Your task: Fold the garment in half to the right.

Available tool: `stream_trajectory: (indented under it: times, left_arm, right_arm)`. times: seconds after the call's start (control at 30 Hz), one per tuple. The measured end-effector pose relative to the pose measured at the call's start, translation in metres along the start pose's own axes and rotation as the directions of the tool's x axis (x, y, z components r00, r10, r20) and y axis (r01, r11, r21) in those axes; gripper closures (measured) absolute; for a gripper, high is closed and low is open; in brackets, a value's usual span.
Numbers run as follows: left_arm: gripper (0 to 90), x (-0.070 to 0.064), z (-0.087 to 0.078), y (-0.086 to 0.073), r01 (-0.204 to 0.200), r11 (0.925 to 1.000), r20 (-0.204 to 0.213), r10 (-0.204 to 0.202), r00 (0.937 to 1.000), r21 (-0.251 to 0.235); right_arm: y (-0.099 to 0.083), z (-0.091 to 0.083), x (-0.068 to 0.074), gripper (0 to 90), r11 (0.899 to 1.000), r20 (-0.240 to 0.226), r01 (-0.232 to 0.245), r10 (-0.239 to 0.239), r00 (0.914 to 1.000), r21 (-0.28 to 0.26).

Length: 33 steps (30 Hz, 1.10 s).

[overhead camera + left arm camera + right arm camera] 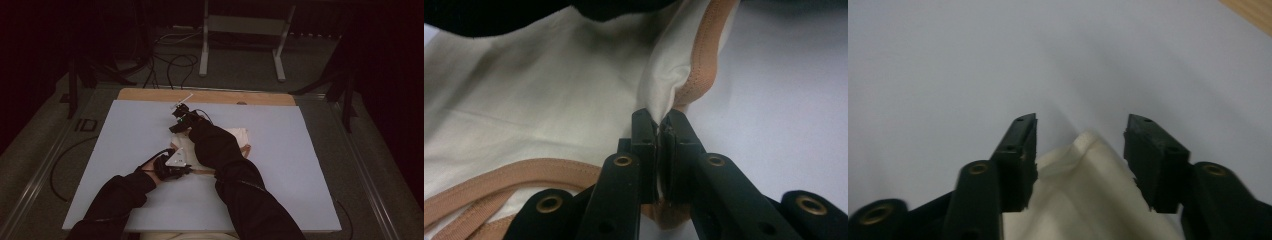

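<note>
Counter [300,165]: pale blue-grey sheet over a wooden top, under dim light; the work sits a little left of its middle.

Cloth bag [239,136]: cream fabric with tan webbing trim [704,55], lying flat on the counter and largely covered by the person's right sleeve [220,150]. It looks to run from near-left to far-right, though the sleeve hides most of it.

Left hand-held gripper [172,165]: at the bag's near edge, clenched on a fold of cream fabric right beside the tan trim; in the left gripper view [659,131] the jaws meet with cloth pinched between them.

Right hand-held gripper [181,120]: reached across to the bag's far-left end, released. In the right gripper view [1080,142] the jaws stand apart with a cream corner [1088,160] poking up between them, not yet squeezed.

Deciding relation: the free corner lies straight ahead of, and between, the right jaws, so my guess is that closing there is all that's wanted; the left one already anchors the near edge.

Nearer hand: right, for that corner.
</note>
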State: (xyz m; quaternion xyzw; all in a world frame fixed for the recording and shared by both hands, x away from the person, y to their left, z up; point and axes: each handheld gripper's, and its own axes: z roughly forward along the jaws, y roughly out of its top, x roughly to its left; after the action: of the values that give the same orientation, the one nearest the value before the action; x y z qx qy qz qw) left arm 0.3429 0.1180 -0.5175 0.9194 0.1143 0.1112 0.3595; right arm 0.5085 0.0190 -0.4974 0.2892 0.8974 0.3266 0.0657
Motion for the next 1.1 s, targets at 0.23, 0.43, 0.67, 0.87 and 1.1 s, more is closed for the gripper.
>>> stream_trajectory:
  times: [0.23,0.43,0.67,0.87,1.1]
  left_arm:
    - [85.9,0.002,0.000,0.000,0.001,1.0000,0.007,-0.001,1.0000,0.007]
    - [86.0,0.002,0.001,-0.001,0.006,0.9999,0.012,-0.007,0.9999,0.010]
    - [86.1,0.003,0.001,-0.001,0.013,0.9999,0.017,-0.013,0.9998,0.008]
    - [86.6,0.002,0.000,0.000,0.017,0.9998,0.013,-0.017,0.9998,-0.002]
    - [86.6,0.002,-0.002,0.002,0.013,0.9999,0.013,-0.013,0.9998,-0.005]
  right_arm:
    - [-0.003,0.011,0.002,59.4,0.999,0.028,0.009,-0.010,0.9995,0.037]
    - [-0.003,0.015,0.005,73.9,0.997,0.048,0.044,-0.047,0.9977,0.060]
    - [-0.003,0.012,0.002,88.0,0.997,0.052,0.056,-0.060,0.9969,0.061]
    - [-0.002,0.002,0.000,88.5,0.997,0.041,0.062,-0.064,0.9971,0.047]
    - [0.000,-0.012,0.000,88.5,0.997,0.039,0.068,-0.069,0.9969,0.021]
